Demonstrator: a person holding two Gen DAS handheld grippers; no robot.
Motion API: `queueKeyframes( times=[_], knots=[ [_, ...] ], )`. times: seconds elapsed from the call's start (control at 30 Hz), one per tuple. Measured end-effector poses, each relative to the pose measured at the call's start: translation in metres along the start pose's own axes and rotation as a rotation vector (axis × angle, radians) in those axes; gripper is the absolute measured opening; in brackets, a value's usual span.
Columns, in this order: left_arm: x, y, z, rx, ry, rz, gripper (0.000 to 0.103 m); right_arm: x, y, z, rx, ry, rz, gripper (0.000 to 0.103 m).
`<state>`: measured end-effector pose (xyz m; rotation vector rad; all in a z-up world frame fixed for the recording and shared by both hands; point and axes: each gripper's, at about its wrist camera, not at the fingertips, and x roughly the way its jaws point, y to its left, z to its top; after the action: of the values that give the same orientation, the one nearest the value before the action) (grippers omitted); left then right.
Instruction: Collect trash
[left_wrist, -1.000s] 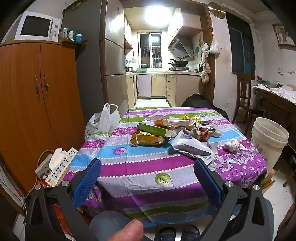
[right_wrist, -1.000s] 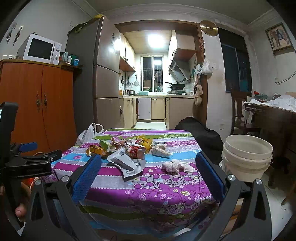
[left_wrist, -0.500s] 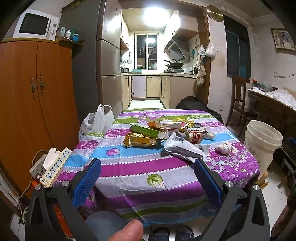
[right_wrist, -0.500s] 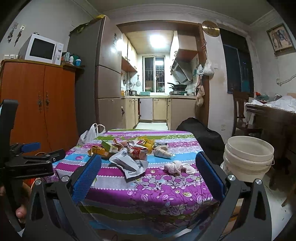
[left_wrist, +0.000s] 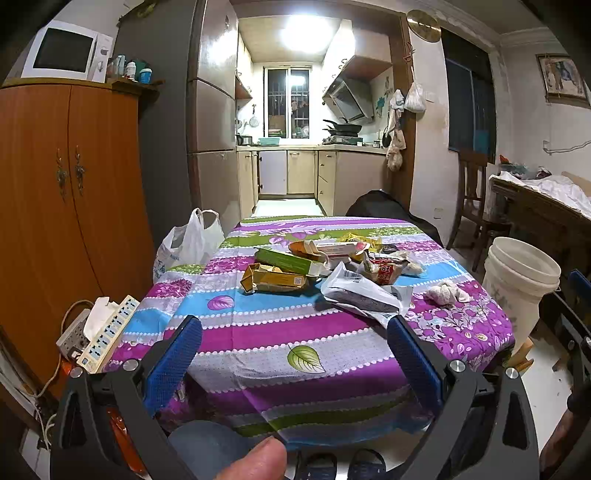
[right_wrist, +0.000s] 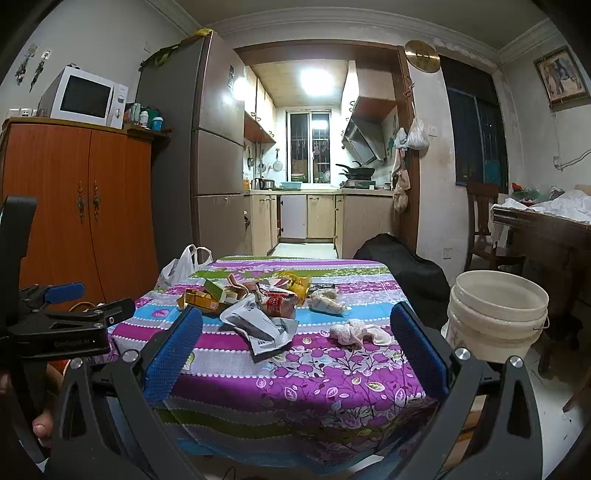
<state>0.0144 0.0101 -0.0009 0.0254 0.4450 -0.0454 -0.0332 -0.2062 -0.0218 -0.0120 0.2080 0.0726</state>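
Trash lies in a heap on the striped purple tablecloth (left_wrist: 280, 332): a yellow carton (left_wrist: 273, 282), a green box (left_wrist: 288, 260), a grey-white mailer bag (left_wrist: 364, 295), a red snack packet (left_wrist: 384, 269) and a crumpled tissue (left_wrist: 447, 293). In the right wrist view I see the mailer bag (right_wrist: 258, 323), the red packet (right_wrist: 277, 302) and the tissue (right_wrist: 354, 332). A white bucket (right_wrist: 496, 314) stands on the floor right of the table. My left gripper (left_wrist: 293, 341) and right gripper (right_wrist: 295, 332) are both open and empty, held short of the table's near edge.
A white plastic bag (left_wrist: 188, 247) hangs at the table's left side. A power strip (left_wrist: 107, 334) lies low left by the orange cabinet (left_wrist: 70, 206). A chair (left_wrist: 472, 195) and a cluttered dark desk (left_wrist: 539, 214) stand to the right. The kitchen lies beyond.
Both views have shifted slightly; the left gripper has tilted up and drifted a little. Both grippers stay open and the trash has not moved.
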Motion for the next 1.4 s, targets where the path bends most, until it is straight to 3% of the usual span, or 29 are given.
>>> queueKeyframes(
  times=[1.4],
  knots=[
    [-0.0056, -0.0018, 0.003, -0.002, -0.014, -0.014, 0.099, -0.0036, -0.0002, 0.0028, 0.003, 0.0, 0.005, 0.098]
  ],
)
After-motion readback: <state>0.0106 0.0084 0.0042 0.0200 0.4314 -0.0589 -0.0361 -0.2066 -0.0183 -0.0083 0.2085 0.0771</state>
